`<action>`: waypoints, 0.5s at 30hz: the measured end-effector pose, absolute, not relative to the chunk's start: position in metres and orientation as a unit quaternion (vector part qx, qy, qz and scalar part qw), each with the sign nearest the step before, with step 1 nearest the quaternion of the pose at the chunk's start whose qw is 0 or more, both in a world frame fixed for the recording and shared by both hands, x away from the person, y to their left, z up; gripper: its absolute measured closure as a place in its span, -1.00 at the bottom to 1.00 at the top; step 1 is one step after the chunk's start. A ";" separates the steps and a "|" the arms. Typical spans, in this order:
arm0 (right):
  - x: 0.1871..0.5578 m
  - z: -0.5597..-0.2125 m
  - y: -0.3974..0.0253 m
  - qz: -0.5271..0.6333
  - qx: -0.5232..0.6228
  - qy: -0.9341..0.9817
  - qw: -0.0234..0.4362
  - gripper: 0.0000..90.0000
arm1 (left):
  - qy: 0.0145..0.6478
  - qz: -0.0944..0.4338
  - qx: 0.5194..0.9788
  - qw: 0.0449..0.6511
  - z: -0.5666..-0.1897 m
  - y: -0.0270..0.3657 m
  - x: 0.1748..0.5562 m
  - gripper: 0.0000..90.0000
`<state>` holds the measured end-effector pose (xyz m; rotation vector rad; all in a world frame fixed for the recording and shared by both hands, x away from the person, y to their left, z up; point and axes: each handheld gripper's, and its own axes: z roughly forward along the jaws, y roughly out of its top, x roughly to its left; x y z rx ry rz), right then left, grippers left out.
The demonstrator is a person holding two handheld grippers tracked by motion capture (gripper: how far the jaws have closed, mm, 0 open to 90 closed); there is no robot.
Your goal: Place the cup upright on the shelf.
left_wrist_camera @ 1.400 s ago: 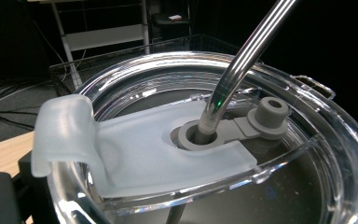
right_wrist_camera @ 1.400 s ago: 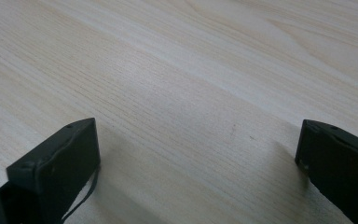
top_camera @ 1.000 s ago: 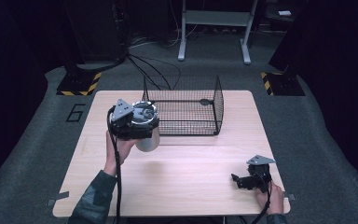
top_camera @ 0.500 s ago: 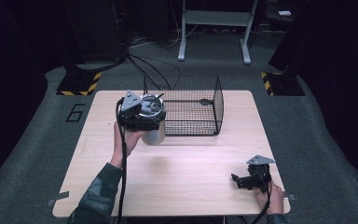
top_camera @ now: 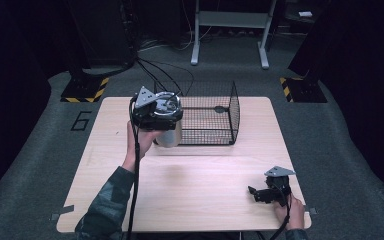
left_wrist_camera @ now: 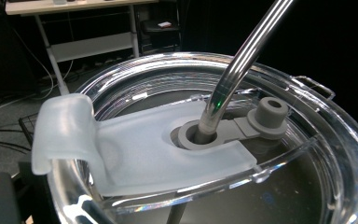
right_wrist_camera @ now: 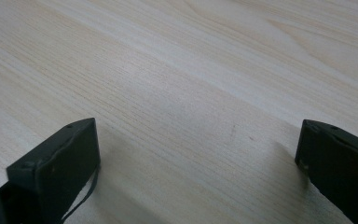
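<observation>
On the left of the high view I see my left hand (top_camera: 136, 142) raised above the wooden table (top_camera: 180, 200), carrying the left gripper (top_camera: 156, 111) with its grey three-cornered plate uppermost. Beneath that gripper hangs a steel tumbler (top_camera: 169, 136), held off the table surface and just in front of the near-left corner of the black wire basket (top_camera: 207, 112). I judge the left jaws to be clamped on the tumbler at its rim, though the jaws themselves are hidden in every view. The left gripper view looks straight down onto the tumbler's clear lid (left_wrist_camera: 335, 140); a frosted flip tab (left_wrist_camera: 135, 149) lies across it, and a metal straw (left_wrist_camera: 242, 60) rises at a tilt through a grey grommet near the centre. The wire basket stands toward the far edge of the table, open at the top, with its right-hand panel upright. Further right, near the front right corner, my right hand (top_camera: 287, 210) rests the right gripper (top_camera: 260, 192) on the table, well apart from the tumbler. In the right gripper view its two black jaws stand wide apart with bare wood grain between them.
</observation>
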<state>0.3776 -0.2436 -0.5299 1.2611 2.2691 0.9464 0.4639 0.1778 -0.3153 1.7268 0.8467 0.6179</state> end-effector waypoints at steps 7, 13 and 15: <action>0.378 -0.530 -0.244 0.336 0.448 0.806 0.188 -1.00 | 0.355 0.259 0.723 0.533 -0.311 0.173 0.476 -0.92; 0.378 -0.530 -0.244 0.336 0.448 0.807 0.188 -1.00 | 0.356 0.258 0.725 0.530 -0.309 0.168 0.486 -0.92; 0.378 -0.530 -0.244 0.336 0.448 0.807 0.188 -1.00 | 0.356 0.259 0.724 0.531 -0.308 0.167 0.490 -0.92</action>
